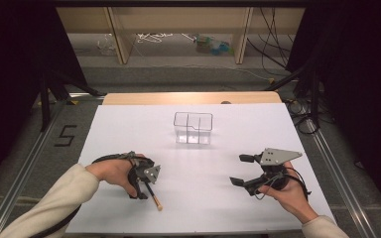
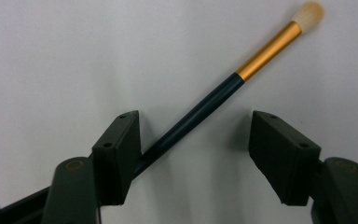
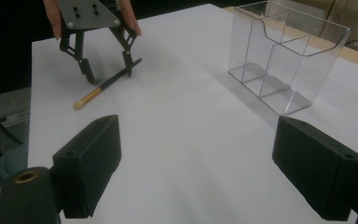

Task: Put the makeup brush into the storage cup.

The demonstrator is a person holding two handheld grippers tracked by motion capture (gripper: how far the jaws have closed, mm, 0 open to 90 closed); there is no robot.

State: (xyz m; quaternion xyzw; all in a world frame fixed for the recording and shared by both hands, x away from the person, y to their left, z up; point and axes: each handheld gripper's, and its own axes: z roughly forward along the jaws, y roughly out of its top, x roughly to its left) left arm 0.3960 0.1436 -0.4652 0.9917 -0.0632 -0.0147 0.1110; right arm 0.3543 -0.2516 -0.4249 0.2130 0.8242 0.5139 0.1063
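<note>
Lying between left tongs (image 2: pixel 196 140), brush (image 2: pixel 205 105), touching one

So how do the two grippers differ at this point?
The left gripper points down at the table, its jaws straddling the makeup brush, one pad touching the handle; the right gripper has nothing between its jaws. The left one's jaws stand narrower, the right one's wide apart. Both are open, over the white table.

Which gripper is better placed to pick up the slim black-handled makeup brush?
Left. The left gripper straddles the black-handled makeup brush lying on the white table, jaws not yet clamped; the right gripper sits apart, open.
</note>
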